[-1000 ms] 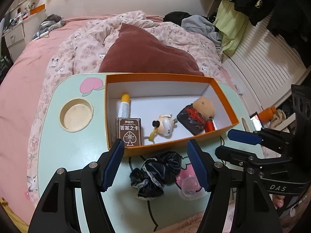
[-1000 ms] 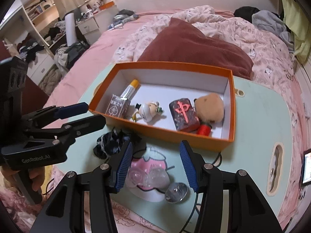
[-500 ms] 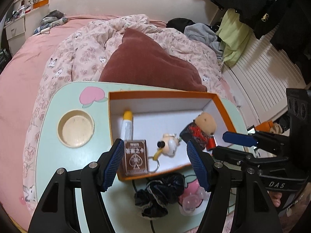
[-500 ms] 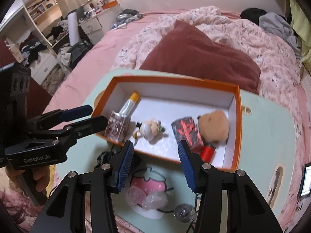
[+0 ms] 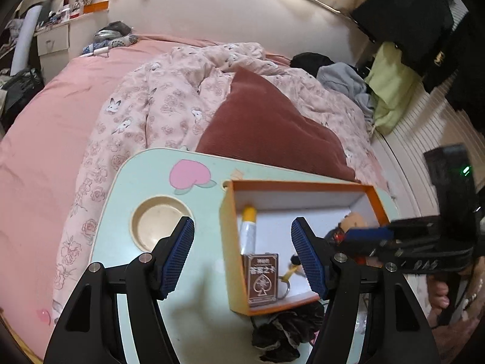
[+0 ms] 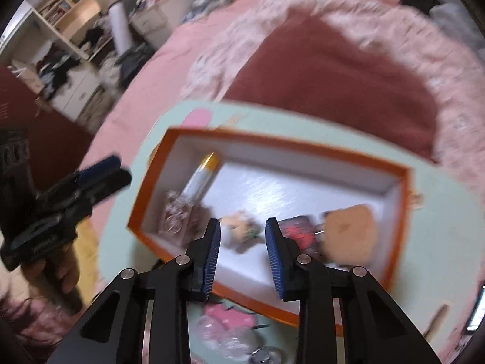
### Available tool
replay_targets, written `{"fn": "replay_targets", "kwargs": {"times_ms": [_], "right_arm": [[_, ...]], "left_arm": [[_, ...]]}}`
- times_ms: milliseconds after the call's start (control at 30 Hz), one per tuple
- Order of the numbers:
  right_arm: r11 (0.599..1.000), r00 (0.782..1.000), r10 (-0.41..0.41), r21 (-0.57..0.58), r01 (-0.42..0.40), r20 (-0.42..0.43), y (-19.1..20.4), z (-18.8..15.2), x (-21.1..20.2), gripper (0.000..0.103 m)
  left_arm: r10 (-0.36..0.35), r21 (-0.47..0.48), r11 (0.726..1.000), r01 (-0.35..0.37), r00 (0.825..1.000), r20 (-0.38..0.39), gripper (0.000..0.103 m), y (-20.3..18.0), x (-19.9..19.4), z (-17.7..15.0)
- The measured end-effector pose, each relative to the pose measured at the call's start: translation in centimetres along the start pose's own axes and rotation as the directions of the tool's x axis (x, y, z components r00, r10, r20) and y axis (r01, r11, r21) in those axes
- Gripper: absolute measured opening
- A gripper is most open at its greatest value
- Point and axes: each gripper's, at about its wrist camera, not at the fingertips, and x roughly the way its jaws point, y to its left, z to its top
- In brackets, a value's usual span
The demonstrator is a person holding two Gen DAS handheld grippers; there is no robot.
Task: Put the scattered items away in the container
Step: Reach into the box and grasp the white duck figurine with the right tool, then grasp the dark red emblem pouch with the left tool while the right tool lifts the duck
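Standing wide apart with nothing between the pads, the jaws of the left gripper (image 5: 242,257) are seen released above the near-left corner of the orange box (image 5: 298,185). The right gripper (image 6: 242,251) is likewise released, its narrower gap empty and framed over the box's near wall; neither tool carries anything, which is judged to mean that a fresh pick is being lined up.

Inside the box, a card deck (image 5: 263,274) is leaned against the near wall, with a yellow-capped tube (image 5: 249,227) lying just behind it, while a small figurine (image 6: 241,227), a dark tile with red marking (image 6: 298,232) and a tan plush (image 6: 348,233) are gathered toward the right end. These are taken to be already tidied.

Outside the box, a black scrunchie (image 5: 282,333) is left on the mint table (image 5: 145,170), just in front of the near wall, and a clear wrapped item (image 6: 227,333) lies near it on a pink strawberry print. These are judged to be the remaining work.

The right wrist view is heavily blurred, so the figurine and tile cannot be made out in detail. The scrunchie is cut off at the frame's bottom, and the box's right end is hidden behind the right gripper in the left wrist view.
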Motion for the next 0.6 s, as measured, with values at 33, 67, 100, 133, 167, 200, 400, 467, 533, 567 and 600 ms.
{"fn": "replay_targets", "kwargs": {"times_ms": [33, 67, 100, 133, 167, 200, 400, 467, 533, 567, 600], "right_arm": [[1.000, 1.000, -0.016, -0.018, 0.016, -0.020, 0.4, 0.2, 0.6, 0.029], [0.999, 0.999, -0.024, -0.032, 0.023, -0.038, 0.7, 0.3, 1.2, 0.030], [0.999, 0.998, -0.018, -0.041, 0.015, -0.053, 1.0, 0.4, 1.7, 0.030], [0.999, 0.998, -0.009, -0.052, 0.005, -0.068, 1.3, 0.6, 2.3, 0.030], [0.998, 0.997, -0.012, -0.067, 0.007, -0.080, 1.6, 0.7, 2.8, 0.030], [0.996, 0.995, -0.027, -0.087, 0.019, -0.091, 2.0, 0.8, 3.4, 0.030], [0.980, 0.982, -0.125, -0.173, 0.099, -0.143, 2.5, 1.6, 5.4, 0.033], [0.981, 0.982, -0.106, -0.176, 0.078, -0.155, 2.1, 1.9, 5.6, 0.040], [0.985, 0.984, -0.080, -0.166, 0.053, -0.157, 1.8, 2.1, 5.6, 0.041], [0.985, 0.985, -0.073, -0.164, 0.047, -0.153, 1.6, 2.2, 5.7, 0.041], [0.986, 0.987, -0.066, -0.161, 0.042, -0.148, 1.5, 2.2, 5.7, 0.040]], "left_arm": [[-0.006, -0.012, 1.000, 0.006, 1.000, -0.001, 0.067, 0.3, 0.1, 0.1], [-0.010, -0.018, 1.000, 0.010, 1.000, -0.004, 0.067, 0.6, 0.2, 0.2], [-0.012, -0.023, 1.000, 0.012, 1.000, -0.007, 0.067, 0.7, 0.3, 0.2], [-0.012, -0.026, 1.000, 0.012, 1.000, -0.010, 0.067, 0.8, 0.5, 0.2], [-0.012, -0.027, 1.000, 0.011, 1.000, -0.013, 0.067, 0.7, 0.7, 0.1], [-0.013, -0.027, 1.000, 0.012, 1.000, -0.016, 0.067, 0.7, 0.8, 0.0], [-0.028, -0.020, 0.999, 0.027, 0.999, -0.025, 0.067, 0.6, 0.9, -0.1], [-0.031, -0.021, 0.999, 0.030, 0.999, -0.023, 0.067, 0.6, 0.8, 0.0], [-0.030, -0.021, 0.999, 0.030, 0.999, -0.022, 0.067, 0.6, 0.7, -0.1], [-0.030, -0.020, 0.999, 0.030, 0.999, -0.023, 0.067, 0.6, 0.7, 0.0], [-0.031, -0.021, 0.999, 0.030, 0.999, -0.024, 0.067, 0.7, 0.8, 0.0]]}}
